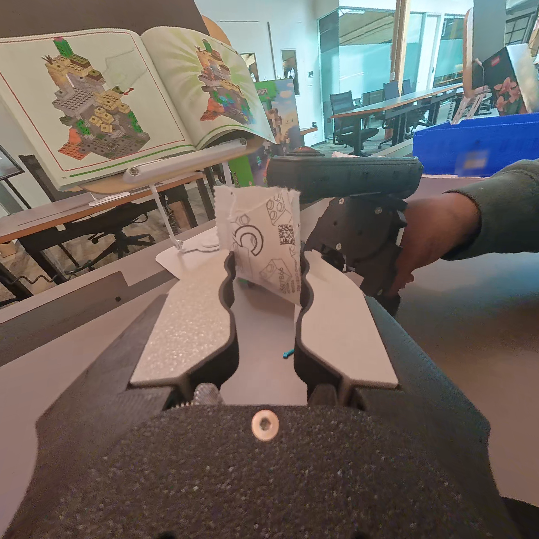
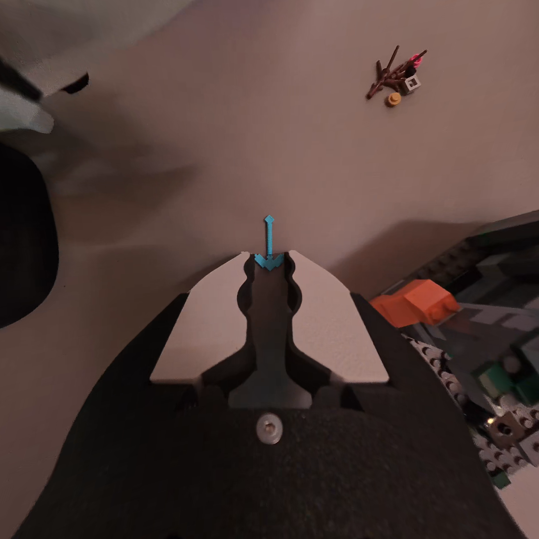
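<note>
My left gripper (image 1: 267, 269) is shut on a white paper bag (image 1: 262, 230) printed with brick drawings and holds it upright above the grey table (image 1: 466, 335). The right gripper's black body (image 1: 350, 221), held by a hand (image 1: 431, 233), is just right of the bag and points down. In the right wrist view my right gripper (image 2: 268, 258) is shut on the head of a small blue pickaxe piece (image 2: 269, 242), whose handle sticks out forward over the table. A teal bit (image 1: 287, 354) shows in the gap between my left fingers.
An open instruction book (image 1: 116, 102) sits on a stand at the back left. A blue bin (image 1: 481, 145) is at the back right. A grey, green and orange brick build (image 2: 466, 364) lies close on the right. A small pile of brown pieces (image 2: 393, 78) lies farther off. My hands' fingertips stand some 12 cm from each other.
</note>
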A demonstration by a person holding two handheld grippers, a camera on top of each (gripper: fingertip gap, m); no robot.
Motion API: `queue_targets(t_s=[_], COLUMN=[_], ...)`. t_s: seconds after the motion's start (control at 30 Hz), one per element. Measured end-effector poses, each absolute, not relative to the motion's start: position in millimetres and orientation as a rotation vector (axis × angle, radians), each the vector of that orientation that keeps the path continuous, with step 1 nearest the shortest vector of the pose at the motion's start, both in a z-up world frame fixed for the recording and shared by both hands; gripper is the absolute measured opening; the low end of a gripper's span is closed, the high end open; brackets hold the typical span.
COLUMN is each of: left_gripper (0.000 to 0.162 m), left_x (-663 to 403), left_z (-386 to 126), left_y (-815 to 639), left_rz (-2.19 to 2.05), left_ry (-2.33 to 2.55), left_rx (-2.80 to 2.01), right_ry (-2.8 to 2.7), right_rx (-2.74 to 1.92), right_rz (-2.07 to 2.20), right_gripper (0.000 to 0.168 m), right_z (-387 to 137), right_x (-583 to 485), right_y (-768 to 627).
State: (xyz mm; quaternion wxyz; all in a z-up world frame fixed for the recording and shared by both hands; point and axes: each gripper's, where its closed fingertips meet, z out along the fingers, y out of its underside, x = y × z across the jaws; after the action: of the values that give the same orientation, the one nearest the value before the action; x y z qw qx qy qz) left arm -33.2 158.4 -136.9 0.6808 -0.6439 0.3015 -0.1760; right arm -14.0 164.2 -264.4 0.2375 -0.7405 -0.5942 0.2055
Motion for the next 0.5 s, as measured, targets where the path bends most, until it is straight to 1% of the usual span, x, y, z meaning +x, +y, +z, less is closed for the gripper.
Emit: queue_targets(t_s=[0.3,0.5], left_gripper=[0.042,0.042], left_x=[-29.0,-25.3], left_z=[-139.9,-141.1], left_y=[156.8,154.9], left_rz=[-0.403,-0.417], left_ry=[0.693,0.705], left_rx=[-1.449,-1.449], right_ry=[-1.615,-1.387], right_rx=[-2.011,-2.059], right_rz=[0.59,0.567], right_gripper=[0.018,0.018], right_z=[-262.0,-232.5], right_x=[8.7,87.1], right_y=[154.6,169.2])
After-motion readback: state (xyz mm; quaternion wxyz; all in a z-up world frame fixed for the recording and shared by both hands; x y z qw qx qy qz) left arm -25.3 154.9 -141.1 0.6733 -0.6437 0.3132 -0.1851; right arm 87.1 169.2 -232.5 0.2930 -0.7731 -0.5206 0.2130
